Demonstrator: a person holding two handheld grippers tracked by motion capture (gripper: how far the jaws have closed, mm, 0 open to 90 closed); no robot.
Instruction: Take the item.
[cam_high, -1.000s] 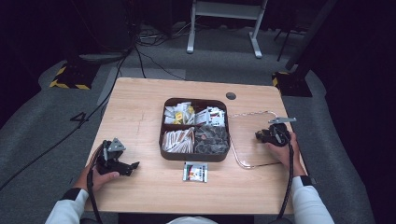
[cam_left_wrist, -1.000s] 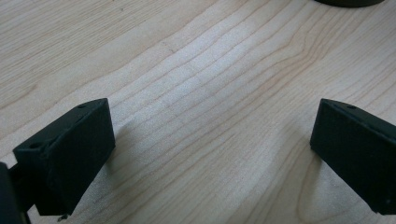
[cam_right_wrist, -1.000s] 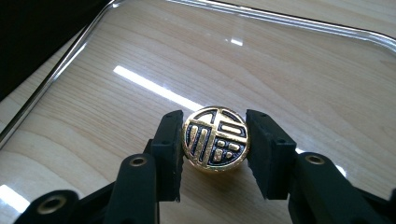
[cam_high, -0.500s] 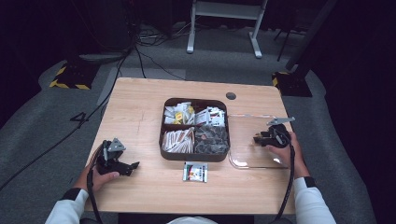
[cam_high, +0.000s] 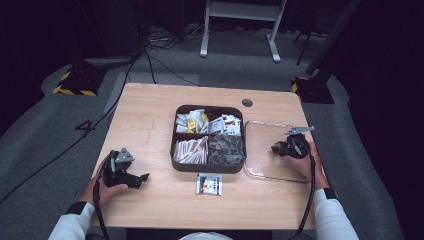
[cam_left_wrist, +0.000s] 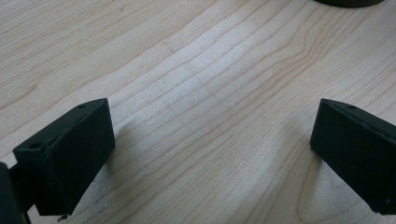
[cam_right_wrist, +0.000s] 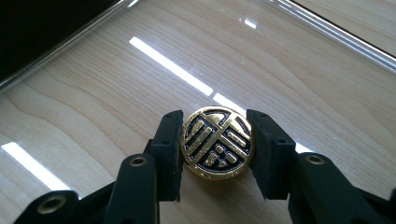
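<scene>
Round gold-and-black knob (cam_right_wrist: 217, 142) of clear lid (cam_high: 267, 150) sits pinched in right claw (cam_right_wrist: 215, 149).

A dark four-compartment tray (cam_high: 174, 150) of assorted packets sits mid-table (cam_high: 150, 115). A small sachet (cam_high: 209, 183) lies just near of it (flat on the wood). A round grommet (cam_high: 247, 103) marks the far edge.

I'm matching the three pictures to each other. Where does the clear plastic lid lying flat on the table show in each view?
High view: clear plastic lid lies right of the dark brown compartment tray, under the right gripper.
Left gripper view: not in it.
Right gripper view: its glossy surface spreads beneath the round gold-and-black knob.
Shared landmark: the light wooden table.
</scene>
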